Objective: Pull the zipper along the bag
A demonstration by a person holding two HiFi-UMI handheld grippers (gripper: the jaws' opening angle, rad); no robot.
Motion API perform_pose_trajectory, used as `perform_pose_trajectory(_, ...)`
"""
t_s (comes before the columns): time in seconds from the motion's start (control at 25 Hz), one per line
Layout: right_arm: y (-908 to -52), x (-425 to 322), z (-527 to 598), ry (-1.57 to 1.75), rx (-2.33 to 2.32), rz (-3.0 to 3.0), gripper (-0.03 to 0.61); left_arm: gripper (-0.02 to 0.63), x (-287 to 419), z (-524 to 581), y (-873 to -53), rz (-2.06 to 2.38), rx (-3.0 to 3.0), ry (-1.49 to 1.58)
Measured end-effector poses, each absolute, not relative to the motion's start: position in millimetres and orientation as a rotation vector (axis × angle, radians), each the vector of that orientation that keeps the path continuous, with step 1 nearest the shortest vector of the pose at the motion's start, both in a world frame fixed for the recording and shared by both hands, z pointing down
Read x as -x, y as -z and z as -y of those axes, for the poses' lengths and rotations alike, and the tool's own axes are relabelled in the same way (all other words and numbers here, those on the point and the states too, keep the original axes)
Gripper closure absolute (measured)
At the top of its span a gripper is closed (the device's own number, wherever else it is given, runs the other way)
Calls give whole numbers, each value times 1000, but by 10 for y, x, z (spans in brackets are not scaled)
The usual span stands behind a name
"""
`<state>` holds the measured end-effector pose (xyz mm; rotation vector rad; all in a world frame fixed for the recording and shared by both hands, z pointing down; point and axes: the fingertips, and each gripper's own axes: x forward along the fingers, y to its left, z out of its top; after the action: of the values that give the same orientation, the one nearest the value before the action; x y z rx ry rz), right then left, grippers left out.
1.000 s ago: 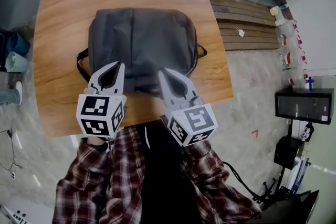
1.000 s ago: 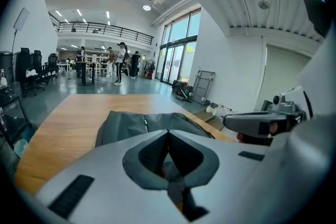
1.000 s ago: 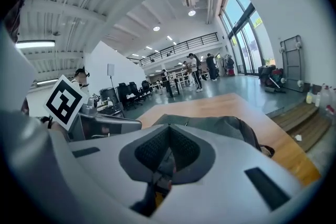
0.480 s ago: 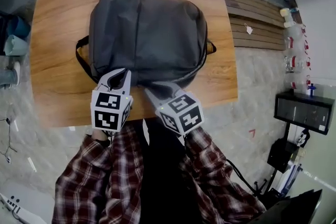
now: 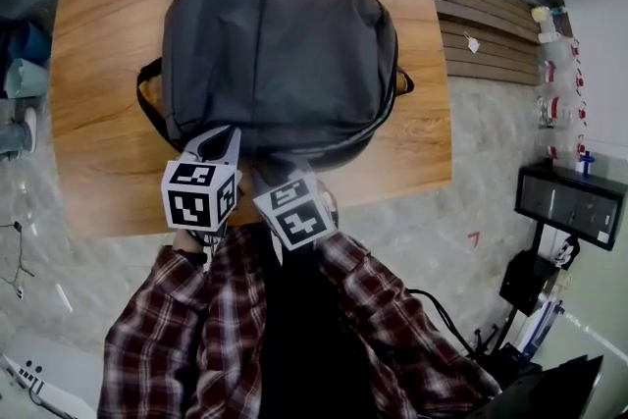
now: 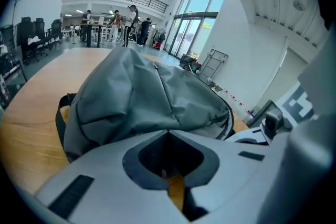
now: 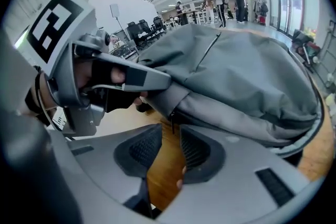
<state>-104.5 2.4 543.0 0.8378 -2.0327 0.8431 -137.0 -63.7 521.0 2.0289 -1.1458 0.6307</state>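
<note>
A grey backpack (image 5: 280,54) lies flat on the wooden table (image 5: 108,34). My left gripper (image 5: 224,137) is at the bag's near left corner, jaws shut, and in the right gripper view its finger (image 7: 131,76) presses down on the bag's bunched edge (image 7: 176,96). In the left gripper view the tips (image 6: 168,132) meet right at the fabric (image 6: 147,92). My right gripper (image 5: 265,180) sits close beside it at the near edge. Its jaws (image 7: 170,126) stand narrowly open, with the small dark zipper pull (image 7: 172,119) hanging between the tips.
A black carry strap (image 5: 147,103) loops out at the bag's left side. The table's near edge (image 5: 392,191) runs just below the grippers. A slatted wooden platform (image 5: 481,25) and a black box (image 5: 574,201) are on the floor to the right.
The right gripper has swung left and in, ending close beside the left one at the bag's near edge. The left gripper has kept its place at the bag's corner.
</note>
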Motion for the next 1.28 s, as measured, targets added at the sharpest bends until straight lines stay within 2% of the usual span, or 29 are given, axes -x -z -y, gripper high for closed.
perform_pose_trajectory(0.44, -5592, 1136, 33, -968, -885, 1946, 488, 603, 1371, 618, -5305, 1082, -1987, -638)
perform_pose_trajectory(0.68, -5578, 1118, 24, -956, -867, 1946, 558, 603, 1368, 625, -5337, 1064, -2026, -697)
perform_pose_trajectory(1.28, -5462, 881, -8, -1135, -828, 1907, 566, 603, 1406, 652, -5530, 1108, -2179, -909)
